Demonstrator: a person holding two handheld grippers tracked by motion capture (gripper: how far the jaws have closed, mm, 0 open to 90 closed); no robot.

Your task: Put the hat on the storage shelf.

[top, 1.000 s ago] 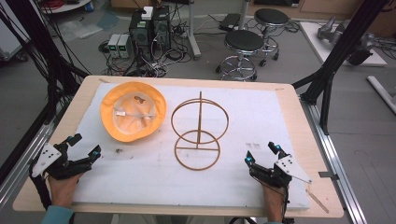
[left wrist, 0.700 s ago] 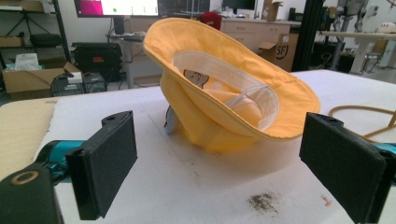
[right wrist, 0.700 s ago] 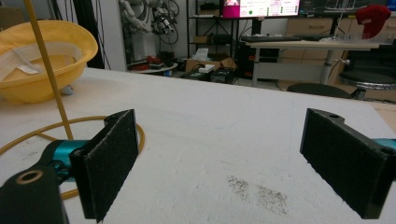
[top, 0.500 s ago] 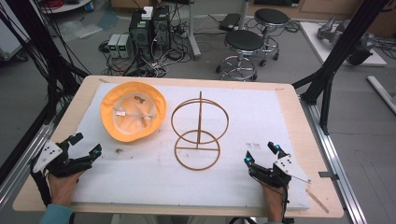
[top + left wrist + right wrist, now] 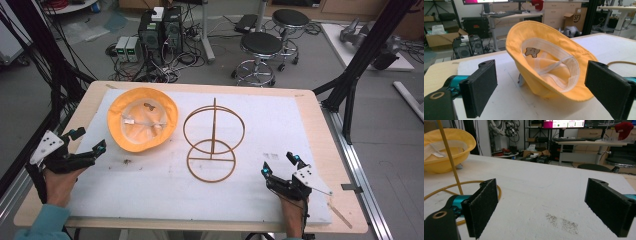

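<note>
A yellow bucket hat (image 5: pixel 143 118) lies crown-down on the white-covered counter (image 5: pixel 300 120), left of a wire hat stand (image 5: pixel 213 140). The left tongs (image 5: pixel 86 146), jaws wide and empty, point at its brim; a clean pinch on the near brim edge looks best. The right tongs (image 5: pixel 280 166), also wide and empty, rest well apart from the stand, whose upright rod could snag the hat.
</note>
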